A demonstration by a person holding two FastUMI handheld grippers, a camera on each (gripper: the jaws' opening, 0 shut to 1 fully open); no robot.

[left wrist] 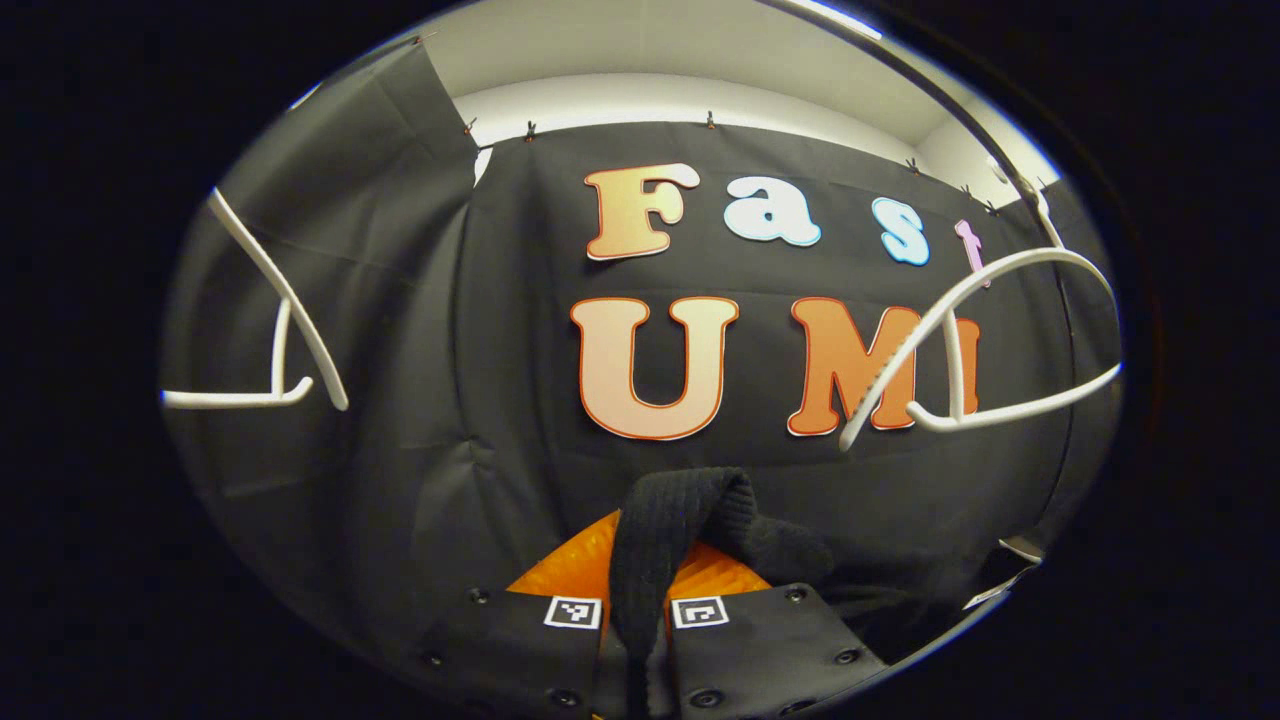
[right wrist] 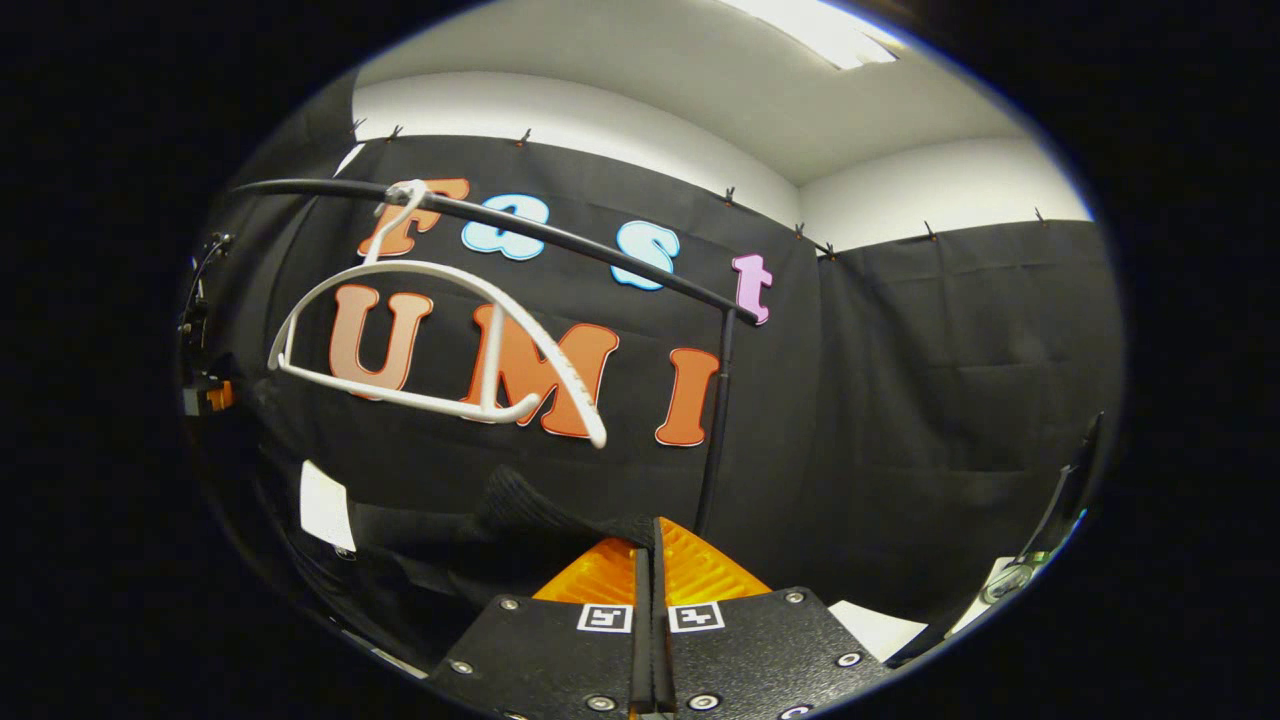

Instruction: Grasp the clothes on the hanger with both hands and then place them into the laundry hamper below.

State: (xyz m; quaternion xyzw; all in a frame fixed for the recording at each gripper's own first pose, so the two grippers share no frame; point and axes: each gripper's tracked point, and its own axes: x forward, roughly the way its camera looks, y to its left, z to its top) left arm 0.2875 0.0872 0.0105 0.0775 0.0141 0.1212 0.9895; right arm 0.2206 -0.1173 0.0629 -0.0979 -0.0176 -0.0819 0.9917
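The black knitted garment point(left wrist: 665, 540) is off the hangers and held low, in front of the booth's black cloth wall. In the left gripper view a thick fold of it rises between the fingers of the left claw point(left wrist: 636, 590) and drapes right; the claw is clamped on that fold. In the right gripper view the right claw point(right wrist: 650, 560) is nearly together, pinching a thin edge of the garment point(right wrist: 540, 510), which trails off to its left. Above, a bare white hanger point(right wrist: 440, 340) hangs from a dark rail point(right wrist: 560, 240), with open room beneath it. In the left gripper view a second white hanger point(left wrist: 275, 320) sits far left.
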